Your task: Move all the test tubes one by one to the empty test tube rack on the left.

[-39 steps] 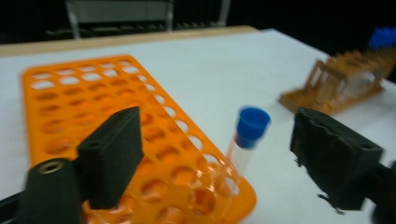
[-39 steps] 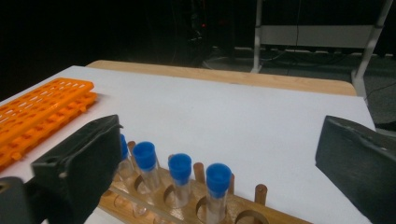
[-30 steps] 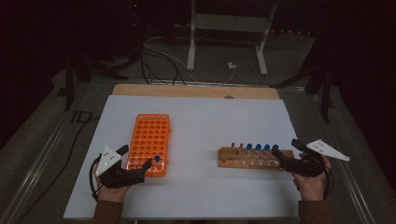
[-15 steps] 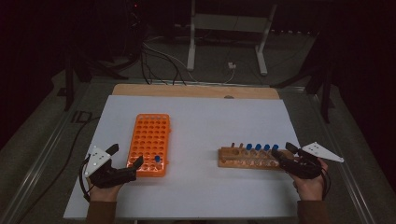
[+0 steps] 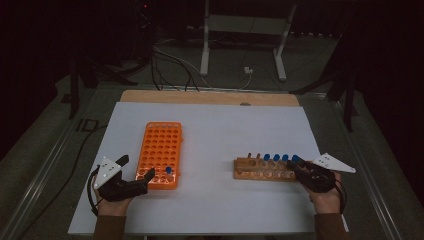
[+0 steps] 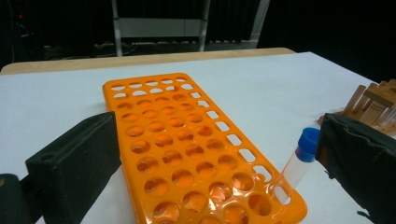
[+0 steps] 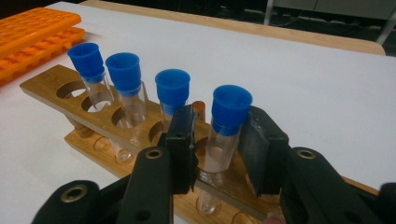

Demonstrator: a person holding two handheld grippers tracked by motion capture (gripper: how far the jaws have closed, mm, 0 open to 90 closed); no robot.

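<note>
High view: white surface (image 5: 220, 130) with a wooden strip along its far edge, dark room behind, metal stand legs (image 5: 240, 40) and cables on the floor. No writing I can read. Left gripper (image 5: 131, 172) sits jaws wide, empty, beside the orange rack (image 5: 161, 150) near the left front corner. Right gripper (image 7: 217, 144) has just been closing its jaws around the end blue-capped tube (image 7: 224, 126) in the wooden rack (image 5: 262, 170) near the right edge; can't tell if they touch it.

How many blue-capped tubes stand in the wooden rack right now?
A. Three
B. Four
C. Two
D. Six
B: the right gripper view shows four blue-capped tubes standing in a row in the wooden rack, and the right gripper has its jaws around the nearest one. The high view shows the same four blue caps.
</note>
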